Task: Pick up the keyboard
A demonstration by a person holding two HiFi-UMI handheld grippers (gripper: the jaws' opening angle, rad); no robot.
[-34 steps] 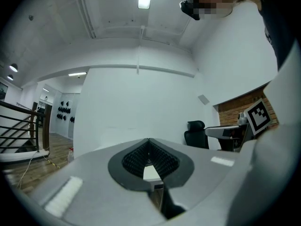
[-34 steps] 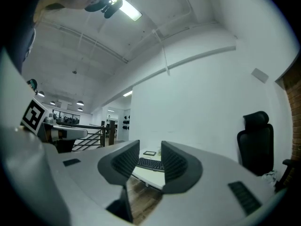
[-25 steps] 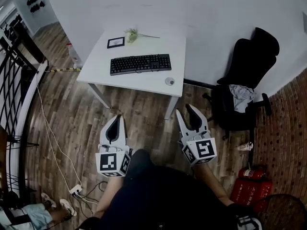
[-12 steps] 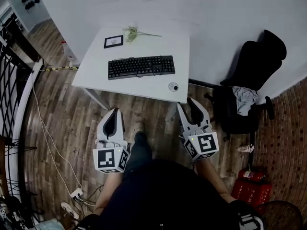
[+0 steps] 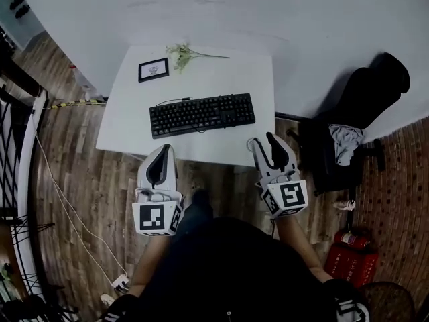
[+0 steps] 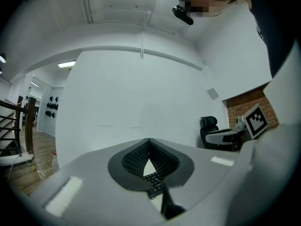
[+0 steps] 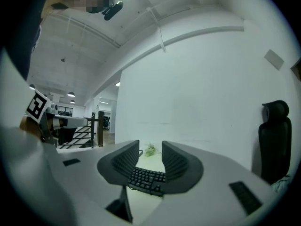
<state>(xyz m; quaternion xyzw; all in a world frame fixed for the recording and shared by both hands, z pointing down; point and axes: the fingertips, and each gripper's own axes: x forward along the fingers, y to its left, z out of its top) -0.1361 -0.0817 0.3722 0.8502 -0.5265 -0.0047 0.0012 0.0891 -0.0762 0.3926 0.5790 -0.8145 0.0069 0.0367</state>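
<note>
Head view: a white table (image 5: pixel 124 116) stands against a white wall (image 5: pixel 281 12) on a wood floor (image 5: pixel 67 180). The left gripper (image 5: pixel 164 149) has its jaws pressed together and empty. The right gripper (image 5: pixel 263 141) is partly spread and holds nothing. Both hover at the table's near edge, with the black keyboard (image 5: pixel 201 115) just ahead, untouched. A black chair (image 5: pixel 365 99) stands right of the right gripper, and open floor lies left of the left one.

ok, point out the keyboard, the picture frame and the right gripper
keyboard (image 5: pixel 202 115), head view, middle of the keys.
picture frame (image 5: pixel 153 70), head view, its centre.
right gripper (image 5: pixel 262 138), head view, midway between the fingertips.
</note>
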